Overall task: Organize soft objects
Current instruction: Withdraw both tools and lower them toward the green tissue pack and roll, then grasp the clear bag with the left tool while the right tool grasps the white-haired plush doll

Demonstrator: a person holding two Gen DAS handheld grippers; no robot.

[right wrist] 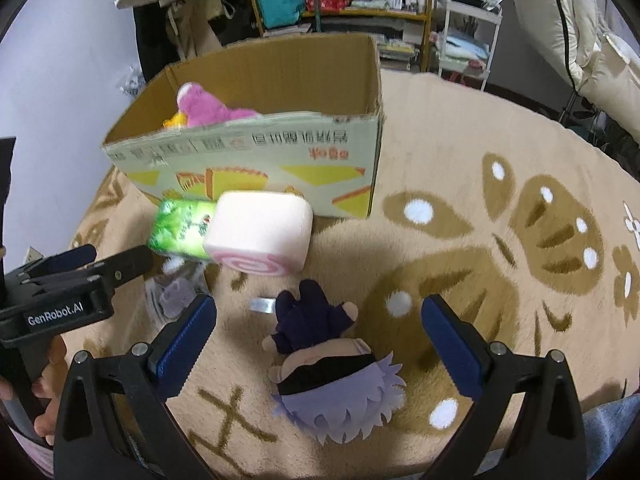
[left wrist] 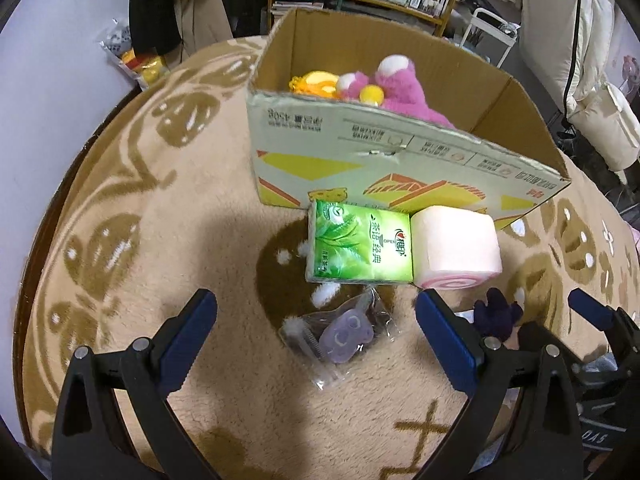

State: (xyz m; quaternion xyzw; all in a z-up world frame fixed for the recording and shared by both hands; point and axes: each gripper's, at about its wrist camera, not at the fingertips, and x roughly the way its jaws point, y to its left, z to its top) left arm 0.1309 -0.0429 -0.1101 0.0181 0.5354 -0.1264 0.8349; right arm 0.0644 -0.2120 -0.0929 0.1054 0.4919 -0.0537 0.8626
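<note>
Doll (right wrist: 336,380) near; pink plush (left wrist: 396,88) inside cardboard box (left wrist: 400,152).

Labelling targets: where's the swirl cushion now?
On the rug, outside the box, against its front wall. Cushion touches the green tissue pack on its left, left wrist view.

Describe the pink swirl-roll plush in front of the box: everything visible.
The pink swirl-roll plush is a soft, fuzzy cushion shaped like a cake roll: pale pink body, one end face showing a darker pink and white spiral. It lies on its side on the beige patterned rug, spiral end toward the cameras, just in front of the cardboard box. The green tissue pack sits right against it. Neither gripper touches it.
</note>
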